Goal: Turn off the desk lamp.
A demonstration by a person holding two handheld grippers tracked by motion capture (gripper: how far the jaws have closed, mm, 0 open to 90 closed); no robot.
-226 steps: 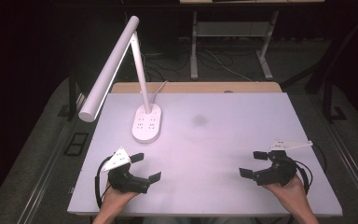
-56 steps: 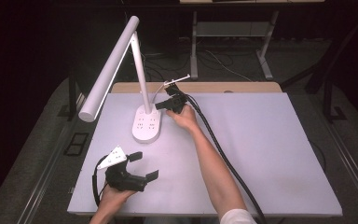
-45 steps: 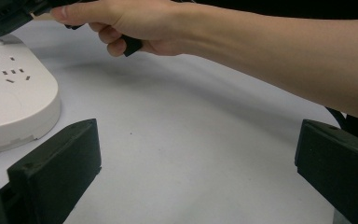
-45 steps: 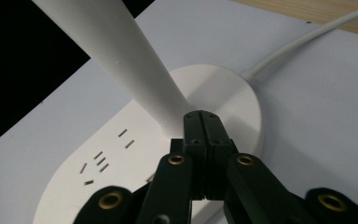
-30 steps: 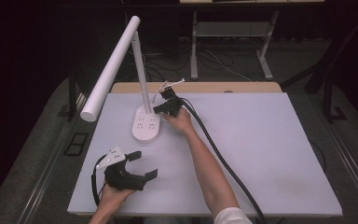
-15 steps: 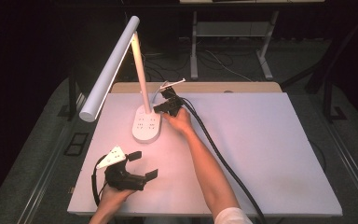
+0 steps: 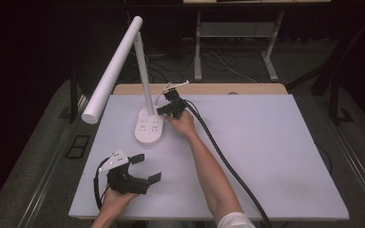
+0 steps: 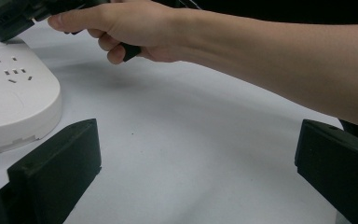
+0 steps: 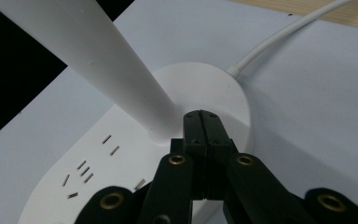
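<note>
right tool (image 9: 201, 122) pressed together, tips over lamp base (image 9: 205, 88).

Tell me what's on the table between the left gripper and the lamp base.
Nothing: in the high view, bare white table separates the open left gripper from the lamp base. The left gripper view shows the same bare stretch.

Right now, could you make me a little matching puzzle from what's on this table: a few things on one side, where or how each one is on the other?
Things:
1. left gripper
2. right gripper
3. lamp base
4. white cord

Places or states:
a. runs from the back of the base toward the wooden edge
b. jaws wide apart, near the table's front
c. white oval with socket slots
d. jaws pressed together, by the lamp's post

Pairs: 1-b, 2-d, 3-c, 4-a
</note>
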